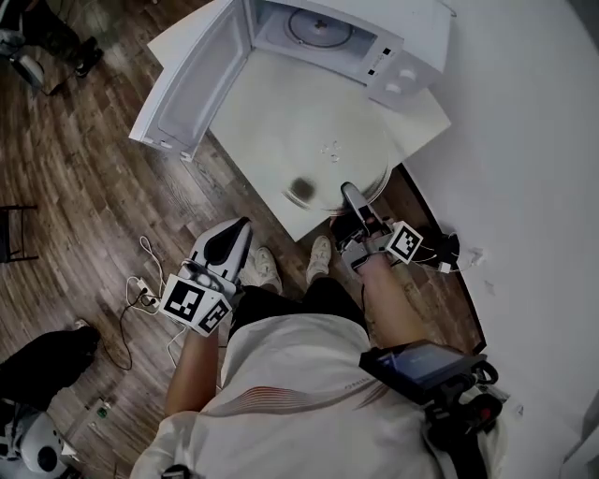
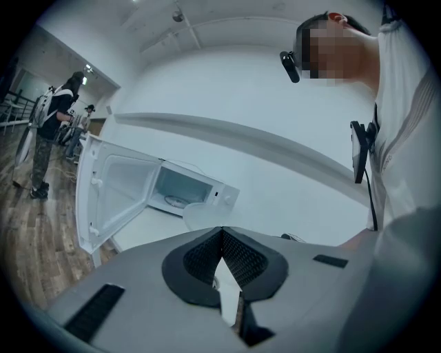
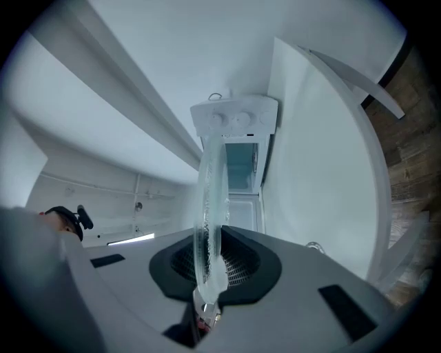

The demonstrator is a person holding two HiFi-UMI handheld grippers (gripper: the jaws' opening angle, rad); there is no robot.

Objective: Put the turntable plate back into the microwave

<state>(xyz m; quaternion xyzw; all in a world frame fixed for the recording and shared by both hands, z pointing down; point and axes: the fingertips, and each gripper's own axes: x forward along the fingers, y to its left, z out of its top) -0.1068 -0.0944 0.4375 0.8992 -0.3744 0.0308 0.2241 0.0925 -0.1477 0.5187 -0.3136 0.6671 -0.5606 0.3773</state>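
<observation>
At 7 o'clock in the head view the left gripper [image 1: 239, 229] hangs beside the person's leg. Its jaws are closed tip to tip on nothing, and it takes no part in the carry. At 5 o'clock the right gripper [image 1: 350, 195] is clamped on the near rim of the turntable plate [image 1: 332, 150], with both pads pressing the glass.

The step in hand looks like the carry: the plate is gripped and held out over the white table [image 1: 271, 103], but it isn't yet in the oven. From the head view I can't tell whether it is fully clear of the tabletop.

Beyond it, at 12 o'clock, the microwave [image 1: 393, 47] stands with its door [image 1: 192, 84] swung wide toward 10 o'clock. The roller ring [image 1: 318, 26] lies bare on the cavity floor.

The next move calls for bringing the plate level and feeding it far edge first through the opening, clear of the door and frame. It then has to settle centred over the ring before the jaws let go.

The plate is clear glass, round and thin. In the right gripper view it shows edge-on as a pale greenish blade rising from the pads. In the head view it is nearly invisible, apart from a faint rim arc and a few glints near its middle. Held only by one edge, it will likely want to sag or slip.
</observation>
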